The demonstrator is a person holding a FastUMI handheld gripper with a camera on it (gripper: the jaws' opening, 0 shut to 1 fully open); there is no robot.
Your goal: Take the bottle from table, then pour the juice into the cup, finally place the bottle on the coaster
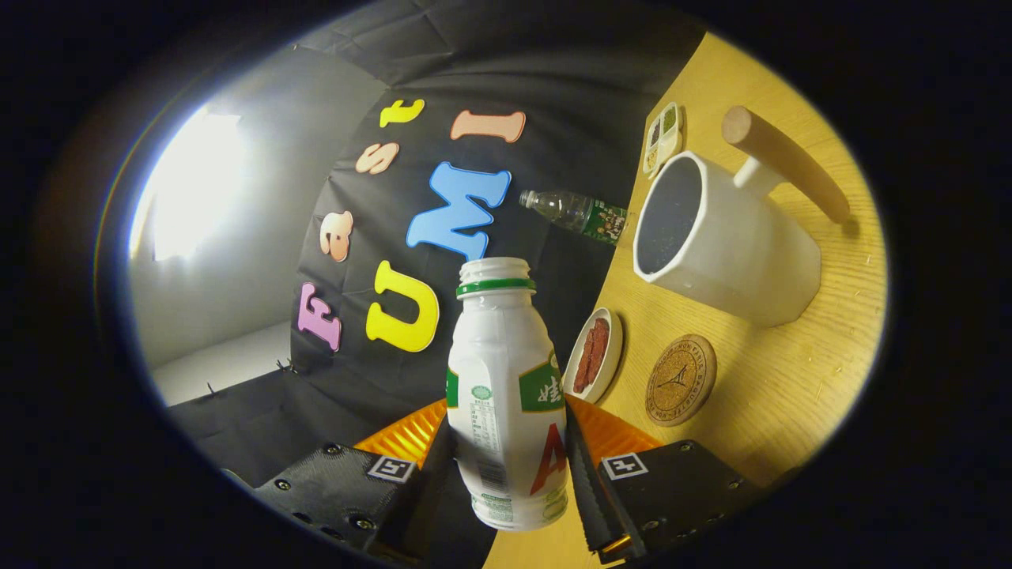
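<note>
You have the gripper [506, 474] clamped on a glossy, smooth plastic bottle [506, 379] wrapped in a shiny printed label. The table [791, 379] beside it looks like pale wood with a visible grain and a matt finish. On it, your cup [735, 245] appears smooth and glazed, with a matt wooden handle [787, 162]. The coaster [681, 380] looks like rough, speckled cork. Beyond, the booth wall [506, 95] is matt, creased cloth.

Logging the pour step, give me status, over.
Gripper shut on bottle, tilted toward cup. Coaster free. Nothing between.
</note>
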